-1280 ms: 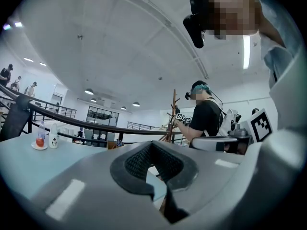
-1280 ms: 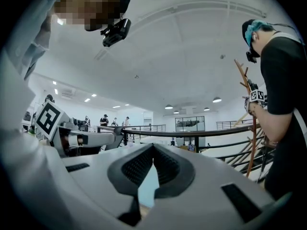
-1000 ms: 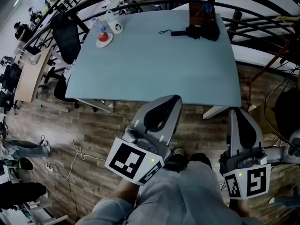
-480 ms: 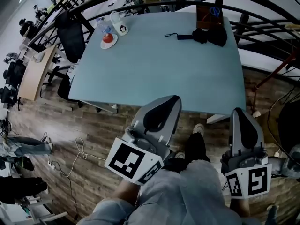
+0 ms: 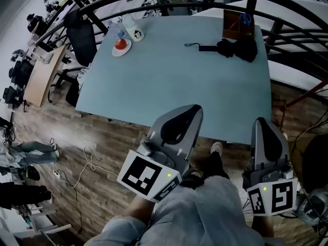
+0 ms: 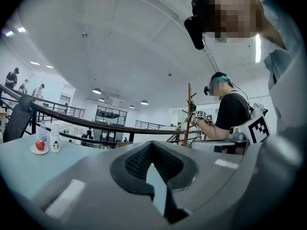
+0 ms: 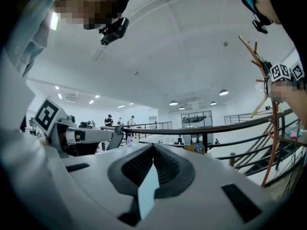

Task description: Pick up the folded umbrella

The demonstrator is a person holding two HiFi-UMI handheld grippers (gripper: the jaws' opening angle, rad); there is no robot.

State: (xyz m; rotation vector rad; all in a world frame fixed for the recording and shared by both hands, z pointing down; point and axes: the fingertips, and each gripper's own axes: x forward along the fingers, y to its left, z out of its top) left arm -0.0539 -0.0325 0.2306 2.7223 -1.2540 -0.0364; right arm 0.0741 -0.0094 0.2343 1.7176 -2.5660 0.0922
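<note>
Two claws, both empty and both pressed together right now. The left claw [image 5: 190, 110] and the right claw [image 5: 265, 123] hang low in front of you, over the wood floor [image 5: 102, 137] and short of the near edge of the counter [image 5: 169, 81]. Each claw's own view shows it closed at the tip with nothing in it.

The umbrella [image 5: 237, 48] is way over at the far right end of the counter, just in front of a brown box [image 5: 237, 23] near the back edge. It's well apart from both claws, with the whole depth of the counter in between. It lies flat with its long axis running left to right across your view, so it's side-on to you. The bunched black fabric is the right end, the thin handle [image 5: 207, 47] pokes out to the left, and a little strap loop trails off past that.

Which hand? I'd say the right one. The umbrella sits almost straight ahead of the right claw, only a touch to its left, while the left claw would have to cross over toward the right. Since it lies crosswise to your reach, coming straight in should let the claw close across the narrow width. You'd have to spread it first, though, and get a lot closer.

The plate [image 5: 121, 46] with the apple [image 5: 120, 42] and the white bottle [image 5: 136, 33] are off at the far left corner, well apart from the umbrella, so I don't think they matter here.
</note>
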